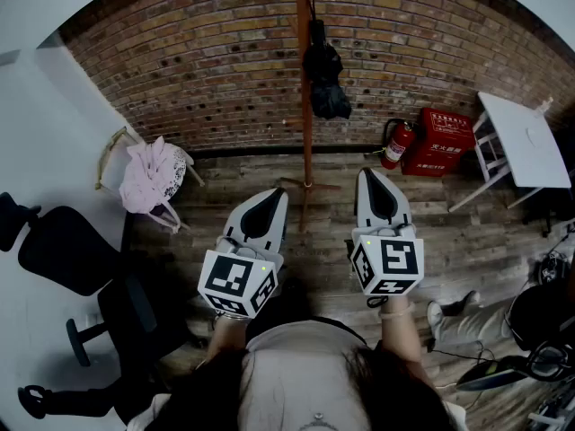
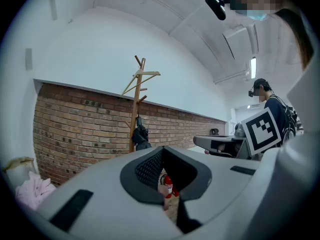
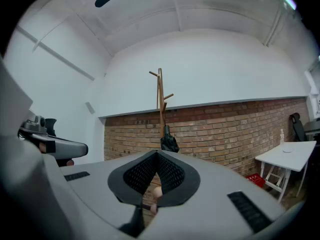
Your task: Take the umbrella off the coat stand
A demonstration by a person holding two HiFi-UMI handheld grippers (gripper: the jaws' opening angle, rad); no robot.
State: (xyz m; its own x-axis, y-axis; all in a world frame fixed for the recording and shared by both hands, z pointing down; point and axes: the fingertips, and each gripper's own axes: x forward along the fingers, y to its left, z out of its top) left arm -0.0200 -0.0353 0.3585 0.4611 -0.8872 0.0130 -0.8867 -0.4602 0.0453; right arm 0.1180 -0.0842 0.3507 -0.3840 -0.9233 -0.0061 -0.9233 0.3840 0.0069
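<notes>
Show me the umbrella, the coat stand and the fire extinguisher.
umbrella (image 1: 325, 83), head view, on its bundled black canopy.
coat stand (image 1: 306, 151), head view, on the pole below the umbrella.
fire extinguisher (image 1: 396, 145), head view, on its red body.

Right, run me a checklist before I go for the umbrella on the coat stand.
1. Umbrella hanging on the coat stand: ok.
2. Left gripper empty: ok.
3. Right gripper empty: ok.
4. Jaws open for a grasp: not ok, both shut.
5. Grippers near the umbrella: not ok, both well short of the stand.
6. How the umbrella is hooked on: cannot tell.
</notes>
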